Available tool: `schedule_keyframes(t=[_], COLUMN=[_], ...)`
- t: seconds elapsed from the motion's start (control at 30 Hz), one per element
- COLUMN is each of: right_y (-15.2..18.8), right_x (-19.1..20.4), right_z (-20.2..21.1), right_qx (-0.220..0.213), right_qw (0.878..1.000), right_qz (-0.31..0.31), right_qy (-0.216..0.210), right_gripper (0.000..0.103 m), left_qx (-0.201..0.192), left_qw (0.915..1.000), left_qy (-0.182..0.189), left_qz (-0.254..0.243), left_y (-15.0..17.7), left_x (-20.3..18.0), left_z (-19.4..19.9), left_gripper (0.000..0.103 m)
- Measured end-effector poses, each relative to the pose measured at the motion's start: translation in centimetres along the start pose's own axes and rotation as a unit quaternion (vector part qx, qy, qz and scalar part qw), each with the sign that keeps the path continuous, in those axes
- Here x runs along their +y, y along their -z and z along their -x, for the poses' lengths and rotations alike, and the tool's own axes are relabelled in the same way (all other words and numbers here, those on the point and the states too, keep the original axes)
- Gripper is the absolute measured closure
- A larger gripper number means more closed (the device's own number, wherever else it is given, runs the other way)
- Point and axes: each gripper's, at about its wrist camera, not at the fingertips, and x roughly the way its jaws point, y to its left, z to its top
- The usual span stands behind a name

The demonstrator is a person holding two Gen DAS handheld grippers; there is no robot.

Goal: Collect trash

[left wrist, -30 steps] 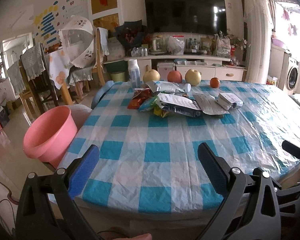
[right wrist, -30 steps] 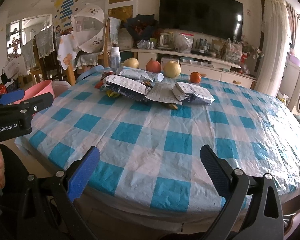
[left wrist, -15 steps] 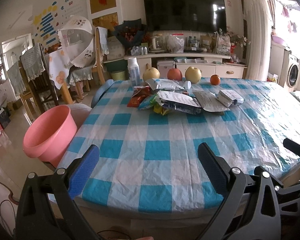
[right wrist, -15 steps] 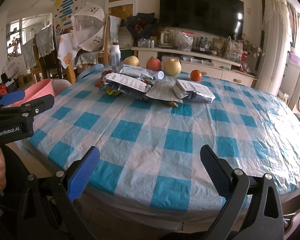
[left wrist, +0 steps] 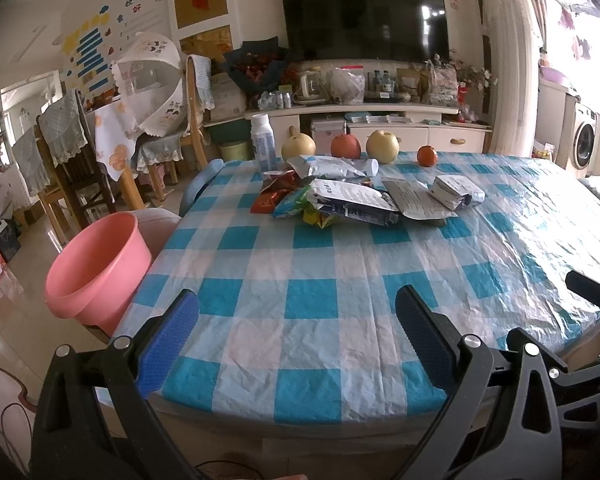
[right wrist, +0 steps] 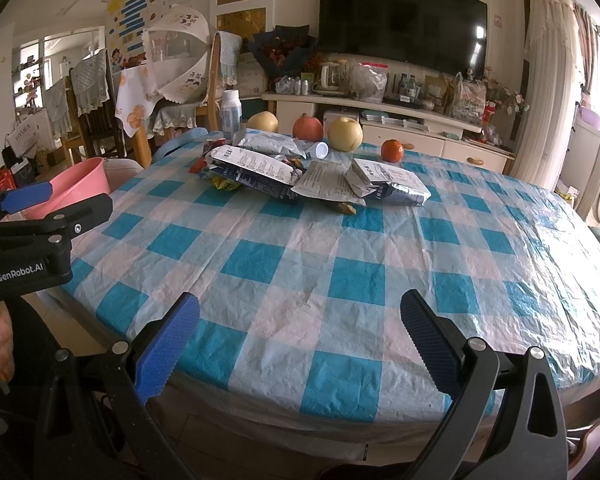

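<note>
trash [left wrist: 352,202] is lying heaped toward the far side of the surface [left wrist: 308,304]: printed bags, a red wrapper [left wrist: 270,198], green and yellow wrappers, one folded bag [right wrist: 388,186] sitting just beside the main pile. fruit is standing in a row behind the heap, with a white bottle [left wrist: 263,142] at the left end, probably not part of the job. pink basin [left wrist: 100,268] is waiting just off the surface's left edge, likely put there to be the bin within reach. left gripper [left wrist: 296,340] is hovering over the near edge, jaws spread wide, holding nothing. right gripper [right wrist: 300,344] is doing likewise, wide apart and empty. both are well apart from the heap, so the reach seems not yet begun.
</note>
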Motion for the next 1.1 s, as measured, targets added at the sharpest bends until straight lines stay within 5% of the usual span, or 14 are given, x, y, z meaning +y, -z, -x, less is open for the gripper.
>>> schedule_keyframes(t=[1.1], right_y=[-0.7], right_x=[-1.4], right_z=[-2.6], right_qx=[0.014], right_qw=[1.000], right_qz=[-0.010], right_qy=[0.005], right_gripper=[0.004], left_qx=[0.032], left_qw=[0.9991], left_qy=[-0.012], left_qz=[-0.025], left_y=[-0.1], left_x=[-0.9], left_z=[-3.5], left_gripper=[0.004])
